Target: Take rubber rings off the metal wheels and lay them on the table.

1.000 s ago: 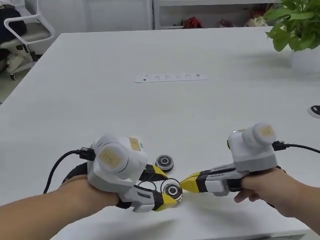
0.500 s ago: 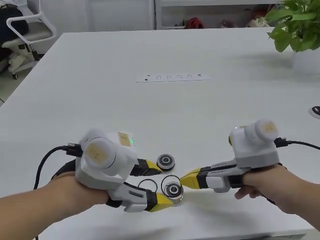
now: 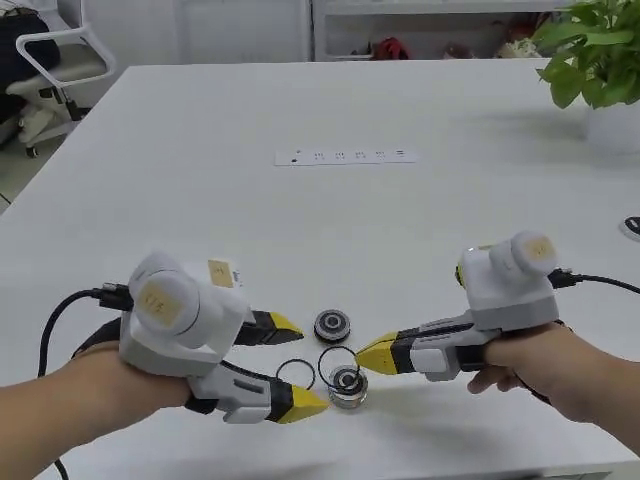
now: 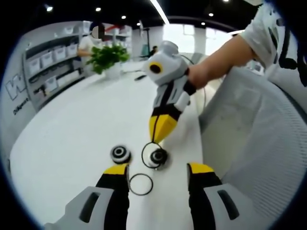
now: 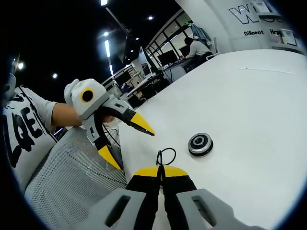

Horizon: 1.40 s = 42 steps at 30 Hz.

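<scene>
Two metal wheels lie near the table's front edge: the far wheel (image 3: pixel 332 325) (image 4: pixel 120 154) (image 5: pixel 200 144) wears its black rubber, and the near wheel (image 3: pixel 346 383) (image 4: pixel 159 157) lies flat. My right gripper (image 3: pixel 365 355) (image 4: pixel 162 129) (image 5: pixel 160 171) is shut on a thin black rubber ring (image 3: pixel 336 359) (image 4: pixel 147 152) (image 5: pixel 166 155) that loops down against the near wheel. A loose ring (image 3: pixel 293 372) (image 4: pixel 140 184) lies flat between the jaws of my left gripper (image 3: pixel 298 365) (image 4: pixel 159 168) (image 5: pixel 130 146), which is open and holds nothing.
A white power strip (image 3: pixel 345 156) lies mid-table. A potted plant (image 3: pixel 595 50) stands at the back right and an office chair (image 3: pixel 45 60) at the back left. The table's front edge runs just below both hands.
My left gripper has let go of the near wheel, opened and drawn back to the left. The wheel now rests on the table. My right gripper stays shut on the ring.
</scene>
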{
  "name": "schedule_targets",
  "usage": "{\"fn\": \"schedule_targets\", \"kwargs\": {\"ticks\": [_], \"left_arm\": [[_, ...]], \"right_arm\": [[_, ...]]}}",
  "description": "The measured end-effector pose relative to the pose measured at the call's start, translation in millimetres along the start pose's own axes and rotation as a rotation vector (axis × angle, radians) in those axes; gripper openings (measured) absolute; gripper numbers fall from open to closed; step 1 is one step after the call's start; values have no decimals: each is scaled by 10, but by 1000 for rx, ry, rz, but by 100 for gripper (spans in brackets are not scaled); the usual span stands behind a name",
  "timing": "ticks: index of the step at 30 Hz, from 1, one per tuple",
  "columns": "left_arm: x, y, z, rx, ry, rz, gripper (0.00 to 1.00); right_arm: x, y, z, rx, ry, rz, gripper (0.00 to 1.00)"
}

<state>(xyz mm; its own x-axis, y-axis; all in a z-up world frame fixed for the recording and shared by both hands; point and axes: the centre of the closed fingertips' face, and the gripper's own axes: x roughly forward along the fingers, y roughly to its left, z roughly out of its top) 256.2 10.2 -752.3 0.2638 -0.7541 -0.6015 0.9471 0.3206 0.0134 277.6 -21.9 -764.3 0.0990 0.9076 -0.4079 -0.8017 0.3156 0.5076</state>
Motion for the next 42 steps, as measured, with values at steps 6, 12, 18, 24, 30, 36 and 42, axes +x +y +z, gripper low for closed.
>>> {"fn": "schedule_targets", "kwargs": {"ticks": [6,12,18,24,30,36,42], "left_arm": [[-84,46,-14,-10,-9,19,50],[-144,84,-55,-14,-7,36,53],[-206,110,-92,-19,-5,51,55],[-262,153,-135,-31,-5,68,56],[-302,173,-178,-43,-5,81,56],[-321,177,-207,-52,-4,85,56],[-332,183,-235,-57,-3,86,55]], "right_arm": [[68,38,73,-9,2,17,0],[158,57,109,-20,16,30,0],[237,69,145,-31,26,38,0],[327,103,152,-40,40,52,0],[404,87,123,-39,56,54,0],[464,99,91,-38,74,61,0],[524,84,50,-37,92,64,0]]}}
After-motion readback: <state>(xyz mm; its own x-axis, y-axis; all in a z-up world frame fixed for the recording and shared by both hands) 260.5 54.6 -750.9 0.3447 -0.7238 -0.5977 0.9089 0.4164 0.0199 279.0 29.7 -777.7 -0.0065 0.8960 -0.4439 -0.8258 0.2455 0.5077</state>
